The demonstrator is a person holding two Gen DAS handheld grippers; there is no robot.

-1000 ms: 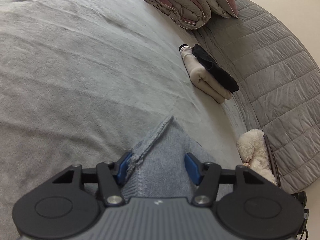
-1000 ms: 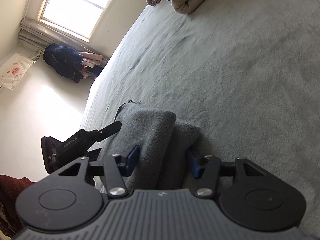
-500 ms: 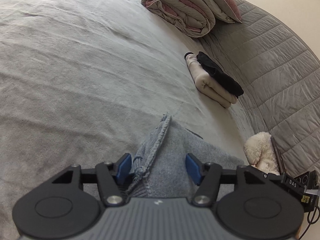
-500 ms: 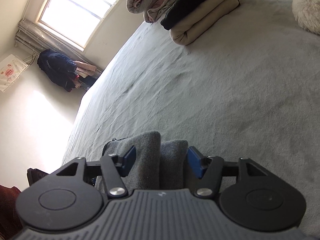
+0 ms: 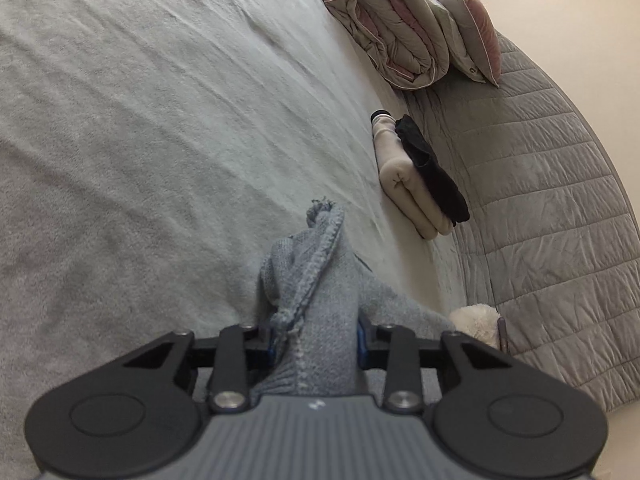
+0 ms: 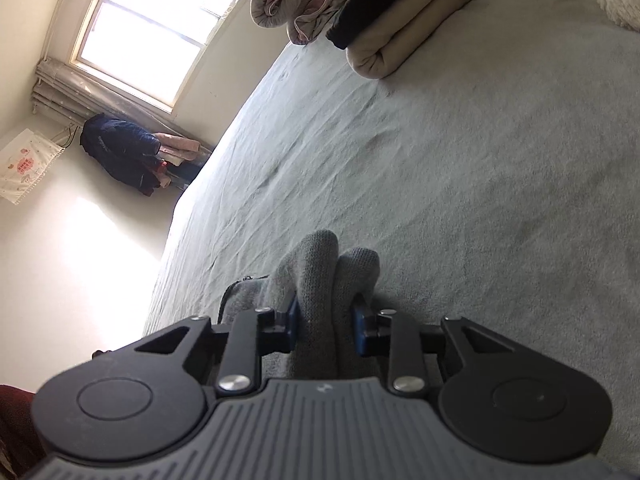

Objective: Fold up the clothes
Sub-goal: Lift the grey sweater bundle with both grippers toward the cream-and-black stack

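A grey knitted garment [image 5: 320,300] lies bunched on the pale grey bed sheet [image 5: 160,120]. In the left wrist view its ribbed edge stands up between the blue pads, and my left gripper [image 5: 316,340] is closing with the pads pressing into the knit. The right wrist view shows two thick folds of the same grey garment [image 6: 324,280] squeezed between the blue pads of my right gripper [image 6: 325,330], whose jaws are also closing on it. The cloth behind each gripper body is hidden.
A folded cream and black stack [image 5: 420,176] lies by the quilted grey headboard [image 5: 540,200]. A rolled duvet with pillows [image 5: 400,28] sits further back. A white plush toy [image 5: 478,322] rests near the headboard. A window [image 6: 148,36] and hanging dark jacket [image 6: 124,152] are off the bed's left side.
Both grippers opened a little wider around the grey garment, then closed in on it; the knit now stands bunched and squeezed between each pair of pads. The right view rose slightly.
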